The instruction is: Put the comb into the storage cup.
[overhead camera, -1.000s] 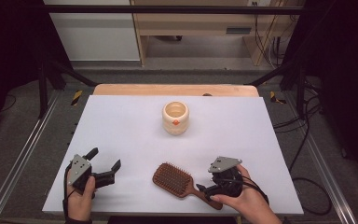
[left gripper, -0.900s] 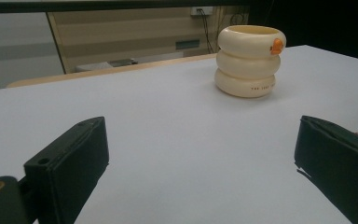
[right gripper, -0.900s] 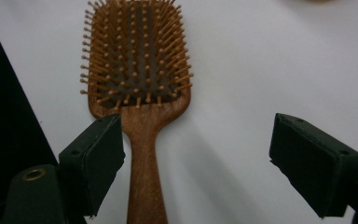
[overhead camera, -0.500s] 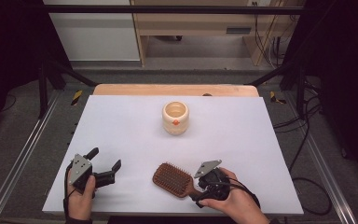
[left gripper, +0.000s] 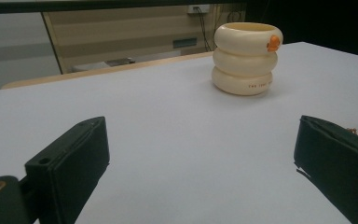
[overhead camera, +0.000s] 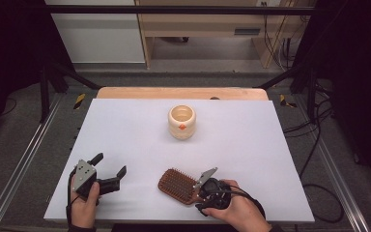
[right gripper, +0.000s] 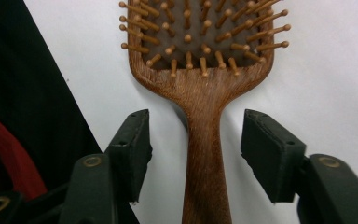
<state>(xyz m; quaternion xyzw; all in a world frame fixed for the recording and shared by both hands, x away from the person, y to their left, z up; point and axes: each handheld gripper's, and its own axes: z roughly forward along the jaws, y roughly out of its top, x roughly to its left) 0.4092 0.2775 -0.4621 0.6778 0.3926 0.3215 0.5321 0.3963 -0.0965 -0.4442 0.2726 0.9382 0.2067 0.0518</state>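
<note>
Right gripper view had the brush (right gripper: 204, 154) handle running straight up between the right tongs (right gripper: 193, 154), which had just been closing, pads not yet touching.

A: The hairbrush (right gripper: 204, 140) looks like brown wood with visible grain, a satin finish, and round-tipped wooden pins.

B: And the cup (left gripper: 247, 58)?

A: Cream, smooth, slightly glossy, maybe plastic or ceramic. The worktop (overhead camera: 125, 140) is a matt white sheet over a pale wooden board. The fingers (right gripper: 133, 149) carry matt black, rubbery pads.
</note>
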